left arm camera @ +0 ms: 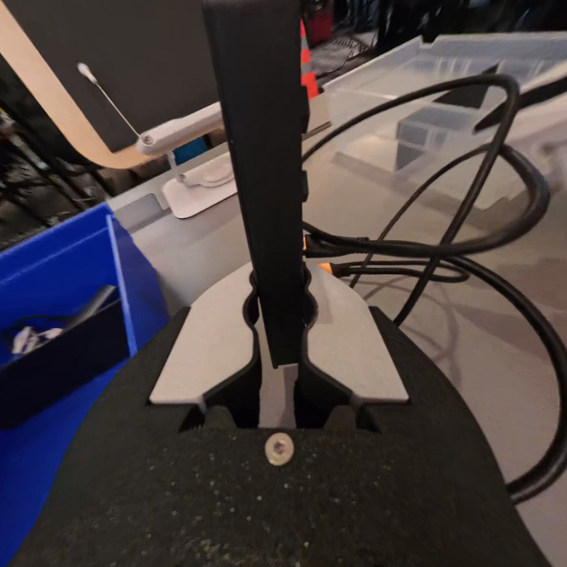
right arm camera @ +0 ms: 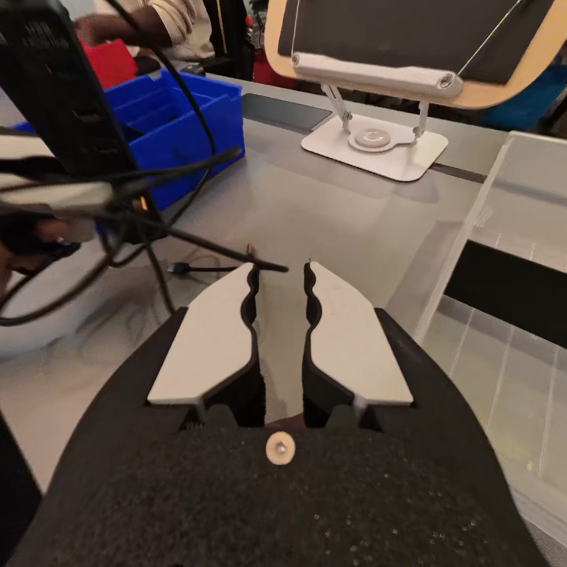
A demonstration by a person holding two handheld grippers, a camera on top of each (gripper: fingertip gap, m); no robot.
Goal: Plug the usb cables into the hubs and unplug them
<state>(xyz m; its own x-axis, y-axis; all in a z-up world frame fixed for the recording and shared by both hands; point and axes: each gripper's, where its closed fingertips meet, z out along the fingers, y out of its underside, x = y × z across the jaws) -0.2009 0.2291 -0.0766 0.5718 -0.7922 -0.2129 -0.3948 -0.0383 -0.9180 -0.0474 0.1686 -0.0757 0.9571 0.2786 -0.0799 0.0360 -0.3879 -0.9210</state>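
My left gripper [left arm camera: 279,294] is clenched on the long black plastic USB hub [left arm camera: 260,153], held upright above the grey table [left arm camera: 214,242], two black cables [left arm camera: 399,248] plugged into its right side. My right gripper [right arm camera: 280,270] is released, holding nothing, just beside a loose black cable tip [right arm camera: 273,267].

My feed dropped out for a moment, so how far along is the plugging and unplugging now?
Done: two cables sit plugged into the hub. In hand: the left gripper clamps the hub upright; the right gripper is open and empty. Left: a loose plug still lies on the table, and the hub shows free ports.
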